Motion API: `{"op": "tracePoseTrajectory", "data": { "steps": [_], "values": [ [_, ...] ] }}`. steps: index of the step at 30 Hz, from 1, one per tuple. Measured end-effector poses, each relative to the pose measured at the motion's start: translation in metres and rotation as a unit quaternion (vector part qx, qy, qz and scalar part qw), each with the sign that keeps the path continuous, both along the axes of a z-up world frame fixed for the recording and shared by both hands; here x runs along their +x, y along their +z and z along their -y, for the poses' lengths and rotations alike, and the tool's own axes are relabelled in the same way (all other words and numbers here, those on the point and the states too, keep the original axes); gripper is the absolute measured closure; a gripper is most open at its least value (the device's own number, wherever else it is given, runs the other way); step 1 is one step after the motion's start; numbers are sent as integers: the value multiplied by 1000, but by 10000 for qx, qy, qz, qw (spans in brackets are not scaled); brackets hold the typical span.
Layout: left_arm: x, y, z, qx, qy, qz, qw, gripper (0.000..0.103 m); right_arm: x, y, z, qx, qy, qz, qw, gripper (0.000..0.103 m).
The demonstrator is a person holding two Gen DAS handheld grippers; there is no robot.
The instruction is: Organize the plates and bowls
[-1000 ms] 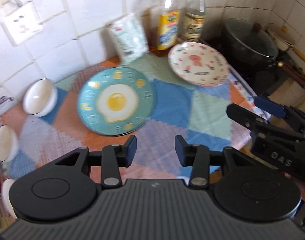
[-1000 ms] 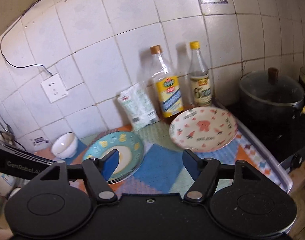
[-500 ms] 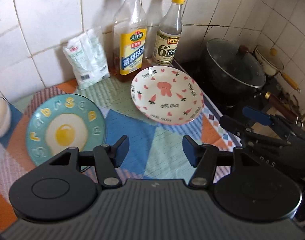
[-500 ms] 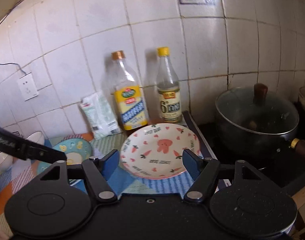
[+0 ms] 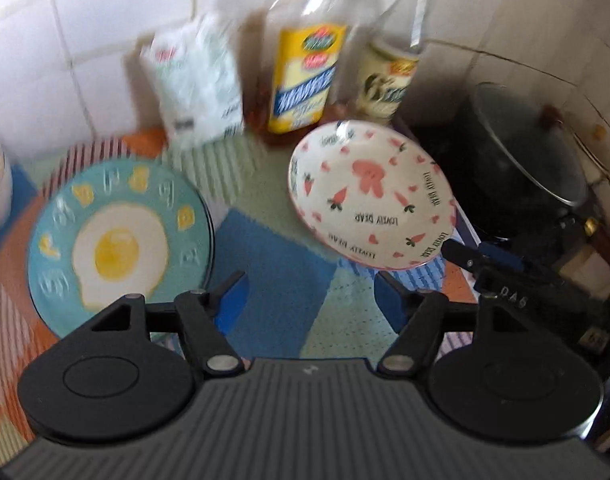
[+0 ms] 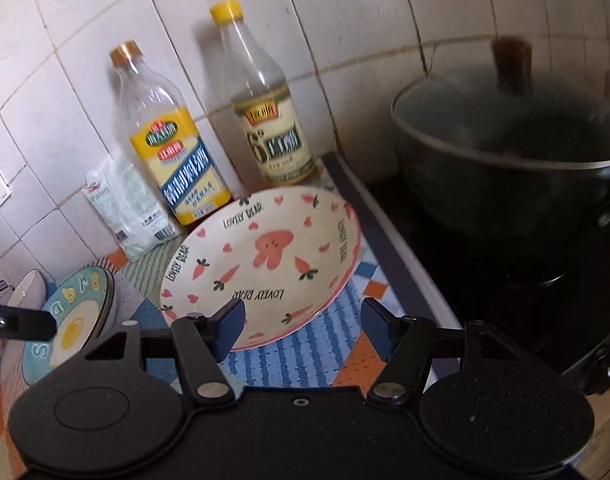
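Far left on the patchwork mat (image 5: pixel 273 248) that covers the worktop, a white bowl (image 6: pixel 27 290) sits by the tiled wall (image 6: pixel 85 60), and just beside it the teal fried-egg plate (image 5: pixel 117 240) lies flat, apparently on top of a second plate whose darker rim shows along its edge. The left tongs (image 5: pixel 309 300) hover over the mat in front of that plate, fingers spread with nothing but blue and green mat between them, and they have just been opening wider. Behind, leaning on the wall, there's a white packet (image 5: pixel 195 84), then the yellow-labelled oil bottle (image 6: pixel 169 152) and the yellow-capped vinegar bottle (image 6: pixel 265 120), both upright. Now the middle: the white bunny-and-carrot plate (image 6: pixel 265 264), lettered "LOVELY BEAR", rests on the mat in front of the two bottles, near the mat's right edge. The right tongs (image 6: pixel 301 324) are right at its near rim, spread apart and just now closing in a little; the left finger (image 6: pixel 227 324) overlaps the rim from this view, the right one (image 6: pixel 379 328) stands clear over blue stripes, and neither pad is pressing on the plate. In the left wrist view those right tongs reach in from the right, tip close to the plate's edge. Far right, a dark lidded pot (image 6: pixel 513 148) sits on the stove, well apart from the plates.
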State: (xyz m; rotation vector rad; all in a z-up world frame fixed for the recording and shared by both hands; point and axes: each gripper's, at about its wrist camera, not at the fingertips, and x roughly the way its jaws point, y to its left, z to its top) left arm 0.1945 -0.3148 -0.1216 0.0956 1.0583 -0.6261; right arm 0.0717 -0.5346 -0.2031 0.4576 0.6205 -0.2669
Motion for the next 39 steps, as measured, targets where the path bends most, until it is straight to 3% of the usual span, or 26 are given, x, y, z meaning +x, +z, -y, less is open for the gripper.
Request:
{"op": "tracePoseTrajectory", "data": {
  "steps": [3,9,10,11,14,16,24,27,30,34,39],
  "values": [
    [12,-2,3,-271,307,-269,9988,35,9,-10,5,148,-7,-138,9998,34],
    [33,-24,32,-103,296,-129,9994,35,26,-24,17,372,-17,-283,9989,40],
    [38,-30,38,-74,308,-169,9994,35,28,-26,20,423,-41,-290,9987,54],
    [44,-37,44,-24,328,-221,9992,35,31,-26,23,495,-67,-326,9982,79],
    [56,-59,61,282,572,-465,9969,42,35,-26,29,769,-143,-351,9963,79],
    [61,-66,68,201,660,-507,9963,43,37,-28,29,771,-184,-332,9963,80],
    [83,-94,77,665,758,-218,9947,47,48,-39,38,912,-241,-272,9952,80],
    [88,-97,68,358,716,-284,9964,54,53,-42,44,925,-165,-194,9954,79],
    [89,-97,69,96,368,-390,9985,82,51,-44,50,980,-69,-145,9951,85],
    [86,-93,74,252,216,-369,9988,82,48,-38,46,962,-3,-244,9951,84],
    [85,-87,64,131,114,-666,9976,82,37,-27,48,972,203,-286,9946,84]
  ]
}}
